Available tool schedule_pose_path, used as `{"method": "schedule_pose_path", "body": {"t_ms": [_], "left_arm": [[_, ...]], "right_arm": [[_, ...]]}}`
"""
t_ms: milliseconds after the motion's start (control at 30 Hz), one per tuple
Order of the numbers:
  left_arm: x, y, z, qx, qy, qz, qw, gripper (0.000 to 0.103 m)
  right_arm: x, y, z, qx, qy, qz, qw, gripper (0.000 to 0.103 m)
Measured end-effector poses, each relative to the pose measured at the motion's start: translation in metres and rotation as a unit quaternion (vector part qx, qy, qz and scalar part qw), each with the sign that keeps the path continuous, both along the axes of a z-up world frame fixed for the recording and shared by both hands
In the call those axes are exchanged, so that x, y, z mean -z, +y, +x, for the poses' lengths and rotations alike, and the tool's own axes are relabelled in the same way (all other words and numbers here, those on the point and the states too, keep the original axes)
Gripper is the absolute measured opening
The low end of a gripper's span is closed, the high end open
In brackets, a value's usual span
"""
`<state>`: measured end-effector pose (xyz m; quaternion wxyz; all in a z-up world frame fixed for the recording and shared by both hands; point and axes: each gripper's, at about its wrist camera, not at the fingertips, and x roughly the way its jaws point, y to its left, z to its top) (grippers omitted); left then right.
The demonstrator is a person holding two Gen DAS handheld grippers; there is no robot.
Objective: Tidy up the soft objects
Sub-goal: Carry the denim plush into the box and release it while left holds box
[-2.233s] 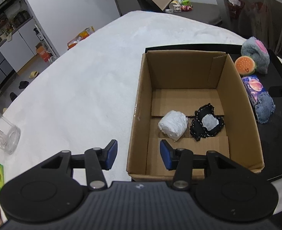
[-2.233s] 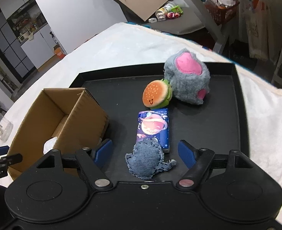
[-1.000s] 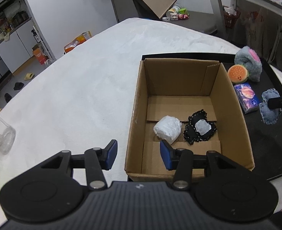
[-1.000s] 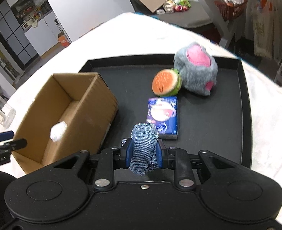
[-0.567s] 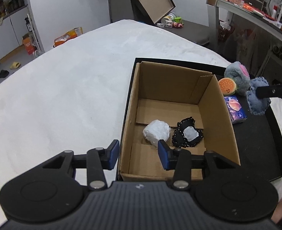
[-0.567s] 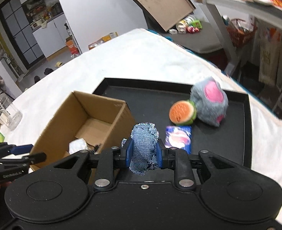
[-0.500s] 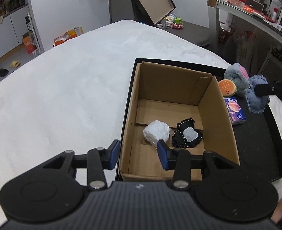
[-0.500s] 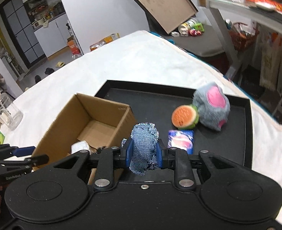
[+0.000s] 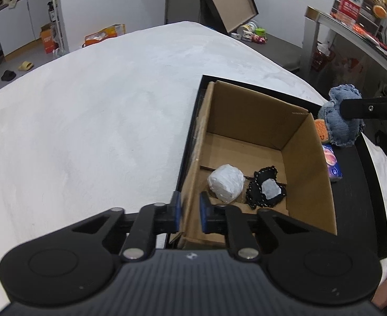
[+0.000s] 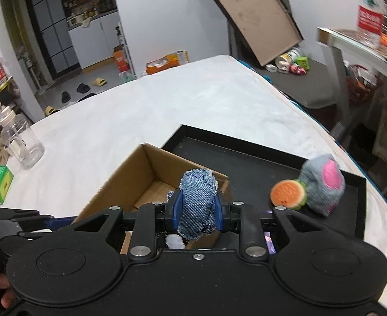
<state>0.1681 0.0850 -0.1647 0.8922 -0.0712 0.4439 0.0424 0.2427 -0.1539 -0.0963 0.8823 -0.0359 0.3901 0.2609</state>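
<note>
Right gripper (image 10: 197,212) clamped on a denim soft toy (image 10: 197,205), blue pads pressed into both flanks, the cloth bulging above and below them. The toy hangs in the air above the right wall of the cardboard box (image 9: 248,134), not yet over the open middle as far as the left wrist view shows.

Left gripper (image 9: 187,212) narrowed to a small gap that straddles the box's near-left wall; whether the pads actually pinch the cardboard is hard to tell from this angle, but it looks placed to steady the box.

Box sits at the left end of the black tray (image 9: 372,192). Inside, on the near half of its floor: a white wrapped bundle (image 9: 226,183) and a black lace-edged piece (image 9: 266,192), side by side.

On the tray's right part, outside the box: a burger plush (image 10: 288,193) touching a grey and pink plush (image 10: 323,185) near the far right corner, and a purple packet (image 9: 331,164) beside the box's right wall.

Judged progress: two items boxed, one in transit, roughly three left. Next is likely the release over the box.
</note>
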Motion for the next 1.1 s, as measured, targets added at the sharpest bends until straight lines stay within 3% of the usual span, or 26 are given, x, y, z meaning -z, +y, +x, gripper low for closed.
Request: {"method": "schedule_pose_path", "body": {"t_ms": [567,800,1100], "left_arm": [[0.006,0.013,-0.003,-0.005,-0.005,-0.028,0.9996,0.009],[0.006,0.015,-0.003,-0.004,-0.006,-0.033,0.9994,0.009],[0.006,0.010,-0.001,0.002,0.002,-0.016,0.9999,0.009]], "right_arm": [[-0.001,0.063,0.002,-0.050,-0.008,-0.023,0.998,0.026],[-0.002,0.074,0.002,-0.060,-0.011,-0.031,0.998,0.044],[0.007,0.057,-0.005,-0.053,0.002,-0.043,0.998,0.047]]}}
